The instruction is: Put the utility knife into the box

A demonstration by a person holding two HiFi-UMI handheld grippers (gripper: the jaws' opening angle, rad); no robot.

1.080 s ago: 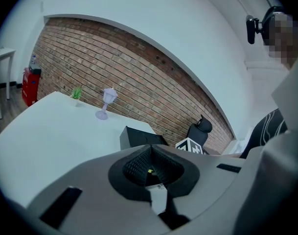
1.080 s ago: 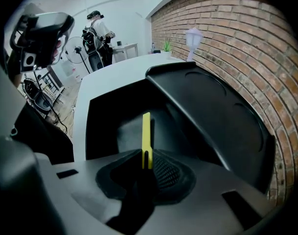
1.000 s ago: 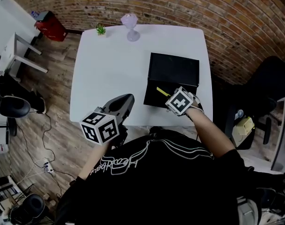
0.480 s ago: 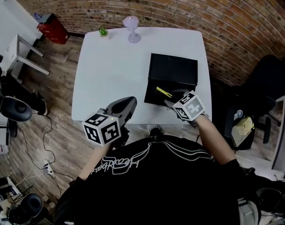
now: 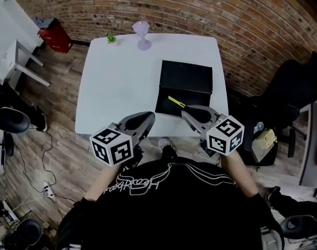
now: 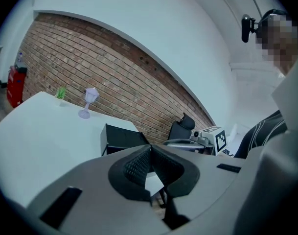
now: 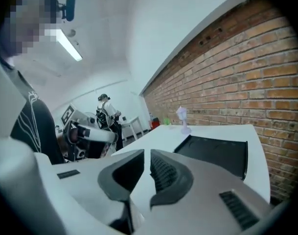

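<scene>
The left gripper hung over the near edge of the white rectangular table. Its jaws were pressed together with nothing between them, as the left gripper view showed. The right gripper was beside it and apart from it. In the right gripper view its jaws were closing, with a narrow slit between the ribbed pads and nothing in it.

Directly ahead of the right gripper's tips stood the open black rectangular box. The slim yellow utility knife lay slantwise in the box's near part, close to those tips but not touching them. Far ahead of both grippers, beyond the box, stood a pale purple stemmed glass. A small green plant stood to the left of the glass.
</scene>
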